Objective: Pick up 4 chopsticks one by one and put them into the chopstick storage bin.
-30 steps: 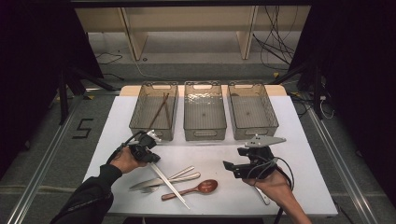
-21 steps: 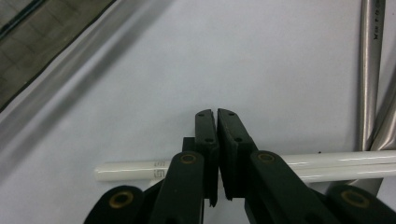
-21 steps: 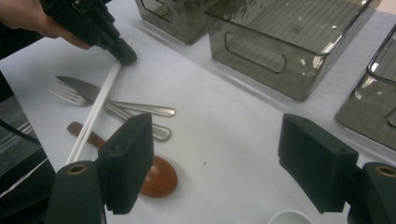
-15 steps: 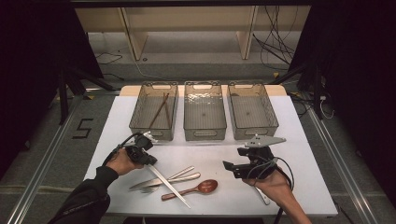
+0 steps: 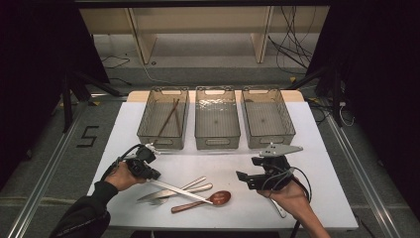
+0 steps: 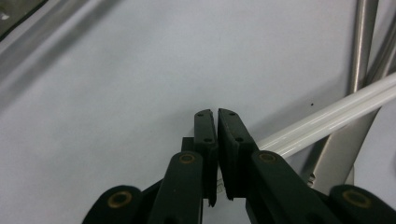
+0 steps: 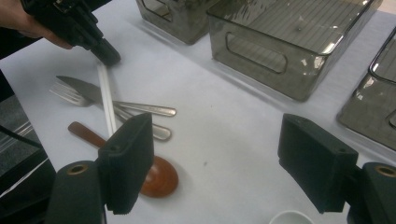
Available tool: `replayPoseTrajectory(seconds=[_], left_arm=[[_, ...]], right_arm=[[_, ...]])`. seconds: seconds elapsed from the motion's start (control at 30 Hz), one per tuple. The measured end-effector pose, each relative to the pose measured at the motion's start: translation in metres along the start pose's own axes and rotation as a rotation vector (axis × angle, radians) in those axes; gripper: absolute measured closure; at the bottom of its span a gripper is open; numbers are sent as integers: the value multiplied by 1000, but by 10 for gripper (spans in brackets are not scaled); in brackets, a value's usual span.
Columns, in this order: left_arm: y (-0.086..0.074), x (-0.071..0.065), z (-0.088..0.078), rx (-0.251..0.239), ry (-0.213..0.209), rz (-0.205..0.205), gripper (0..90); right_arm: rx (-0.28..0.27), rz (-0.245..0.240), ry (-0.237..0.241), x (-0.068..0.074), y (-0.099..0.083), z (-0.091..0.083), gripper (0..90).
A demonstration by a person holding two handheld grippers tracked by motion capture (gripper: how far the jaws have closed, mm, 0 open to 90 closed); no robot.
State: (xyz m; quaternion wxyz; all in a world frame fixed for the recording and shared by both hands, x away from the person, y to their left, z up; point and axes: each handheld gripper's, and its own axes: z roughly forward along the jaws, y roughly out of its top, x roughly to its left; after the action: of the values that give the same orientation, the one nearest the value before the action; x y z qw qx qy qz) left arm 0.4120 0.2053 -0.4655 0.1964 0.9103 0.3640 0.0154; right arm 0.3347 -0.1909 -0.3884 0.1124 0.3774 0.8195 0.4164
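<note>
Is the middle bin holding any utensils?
No: in the high view the middle bin shows only its bare floor, while the dark chopsticks lie in the left bin.

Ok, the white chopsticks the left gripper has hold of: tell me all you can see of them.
The white chopsticks are a pair of long, thin, glossy white sticks, plastic by the look of them, lying side by side. The left gripper is shut on one end. From there they slant across the knife and fork to the bowl of the brown wooden spoon on the white table.
</note>
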Motion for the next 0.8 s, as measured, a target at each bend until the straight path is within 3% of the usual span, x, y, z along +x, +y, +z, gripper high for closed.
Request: replayPoseTrajectory(seconds=[0.33,0.57,0.67,0.7,0.8], left_arm=[[-5,-2,-3,-7,-8,-6,841],[2,-5,-10,-57,-19,45,779],[7,-4,-8,-68,-3,72,755],[9,-2,-5,-73,24,85,732],[11,9,1,-103,40,53,723]], right_arm=[[0,1,0,0,0,0,278],[3,-1,2,0,0,0,278],[4,-1,1,0,0,1,278],[6,-2,3,0,0,1,280],[10,-4,6,1,0,2,280]])
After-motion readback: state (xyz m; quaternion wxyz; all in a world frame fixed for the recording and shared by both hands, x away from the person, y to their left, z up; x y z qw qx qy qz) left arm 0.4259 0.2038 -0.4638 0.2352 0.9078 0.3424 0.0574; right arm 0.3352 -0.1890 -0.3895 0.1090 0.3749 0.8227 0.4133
